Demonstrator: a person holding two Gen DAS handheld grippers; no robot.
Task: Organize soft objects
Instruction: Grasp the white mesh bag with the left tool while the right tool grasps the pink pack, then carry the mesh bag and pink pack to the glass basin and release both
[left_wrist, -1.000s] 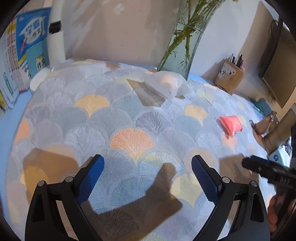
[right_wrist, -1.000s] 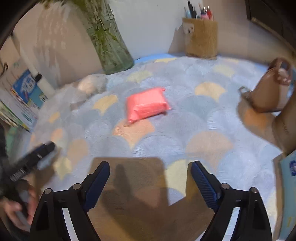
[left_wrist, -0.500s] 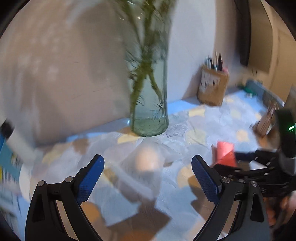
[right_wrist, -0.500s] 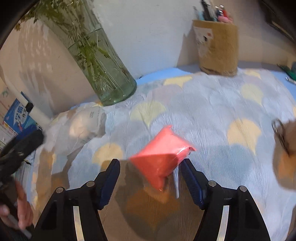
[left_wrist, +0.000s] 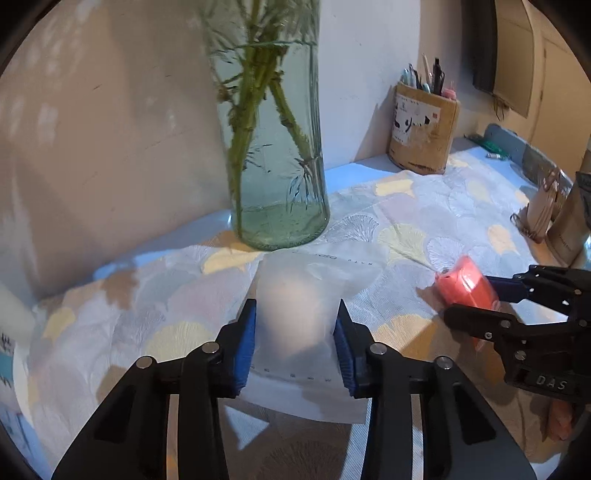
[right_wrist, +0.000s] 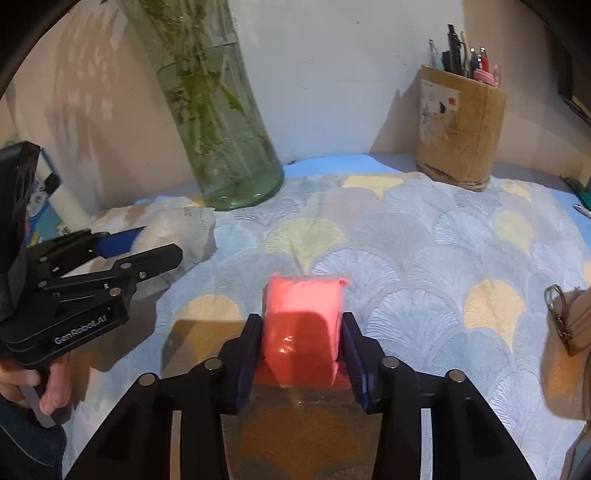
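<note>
Both grippers closed on soft packets over the fan-patterned cloth (right_wrist: 424, 251).

We see the left gripper (left_wrist: 295, 341) clamped on a translucent white pouch (left_wrist: 297, 314) between its blue pads, the glass vase (left_wrist: 280, 166) just ahead; the right gripper (right_wrist: 301, 349) grips a pink packet (right_wrist: 303, 317) across its middle. We judge both light, yielding and film-slick, best held mid-body. Whether the pouch rests on the cloth we cannot tell, as blur obscures its base.

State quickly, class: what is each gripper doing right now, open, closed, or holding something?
Left gripper: closed on the white translucent pouch.
Right gripper: closed on the pink packet.
</note>
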